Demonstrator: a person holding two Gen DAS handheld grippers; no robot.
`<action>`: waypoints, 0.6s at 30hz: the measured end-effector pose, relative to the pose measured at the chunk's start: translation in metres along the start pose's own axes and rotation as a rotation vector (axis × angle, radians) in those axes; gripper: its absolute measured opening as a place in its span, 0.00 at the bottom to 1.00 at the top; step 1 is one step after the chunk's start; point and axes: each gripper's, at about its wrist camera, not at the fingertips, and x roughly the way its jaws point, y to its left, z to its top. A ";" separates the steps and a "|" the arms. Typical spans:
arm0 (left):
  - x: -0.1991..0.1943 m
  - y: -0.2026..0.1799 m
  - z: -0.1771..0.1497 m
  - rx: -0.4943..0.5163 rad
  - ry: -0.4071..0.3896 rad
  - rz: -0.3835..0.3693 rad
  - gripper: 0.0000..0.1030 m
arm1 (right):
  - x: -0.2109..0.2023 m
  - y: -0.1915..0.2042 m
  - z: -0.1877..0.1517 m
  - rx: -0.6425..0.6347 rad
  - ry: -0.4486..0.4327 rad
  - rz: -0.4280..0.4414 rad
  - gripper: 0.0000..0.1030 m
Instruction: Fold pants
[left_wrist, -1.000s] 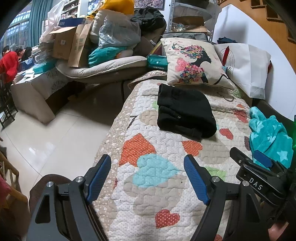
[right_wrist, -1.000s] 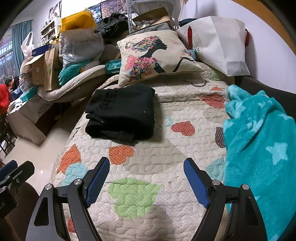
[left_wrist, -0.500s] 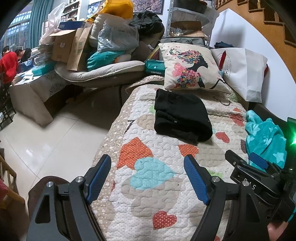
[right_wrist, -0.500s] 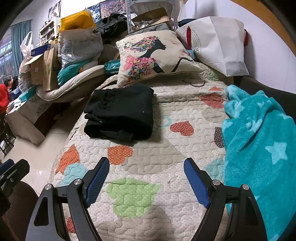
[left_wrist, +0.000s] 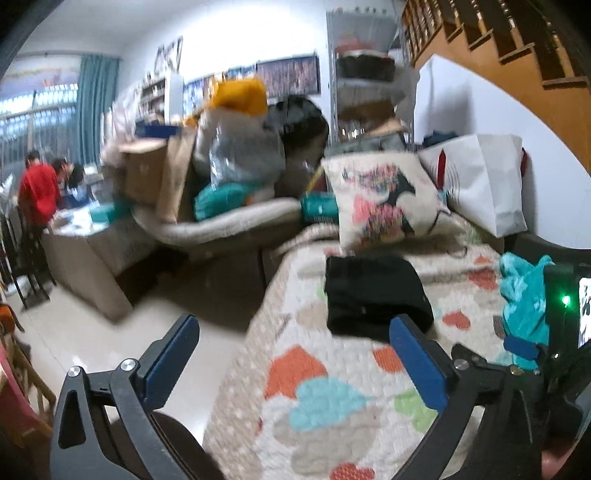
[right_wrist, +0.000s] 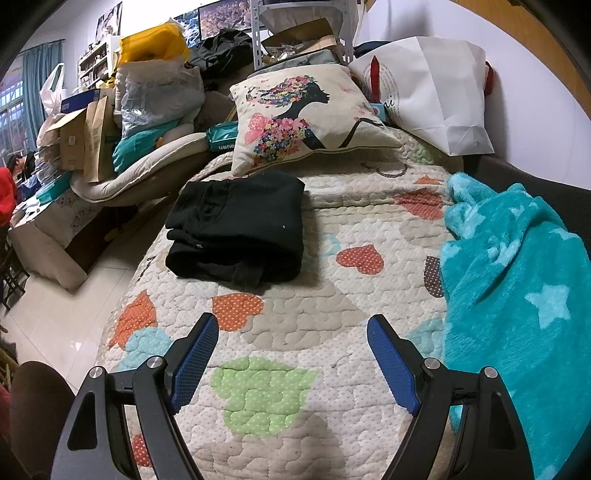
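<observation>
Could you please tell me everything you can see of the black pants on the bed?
The black pants look like soft, matte knit fabric, folded into a compact, roughly rectangular bundle with several layers stacked at the near-left edge. They lie flat on the heart-patterned quilt, just in front of the printed pillow; whether they touch it is unclear. Neither pair of tongs touches them.

Left wrist view: smeared throughout by motion blur; print on cushion (left_wrist: 384, 201) unreadable, clutter on far sofa (left_wrist: 221, 221) indistinct. Black pants (left_wrist: 373, 295): near corner hidden behind a blue finger pad (left_wrist: 417, 362). Right gripper (left_wrist: 517, 350): only partly in frame, jaw state indeterminate. Teal blanket (right_wrist: 517, 295): cut off by right frame edge. Figure in red (right_wrist: 5, 199): cropped at left edge.
</observation>
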 end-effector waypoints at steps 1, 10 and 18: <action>-0.002 -0.001 0.001 0.015 -0.020 0.020 1.00 | 0.000 0.000 0.000 -0.001 -0.003 -0.001 0.84; 0.012 0.007 0.005 -0.012 0.073 0.019 1.00 | -0.006 0.005 0.002 -0.019 -0.028 0.001 0.87; 0.031 0.009 -0.008 -0.021 0.171 -0.006 1.00 | -0.005 0.010 0.001 -0.044 -0.025 -0.023 0.88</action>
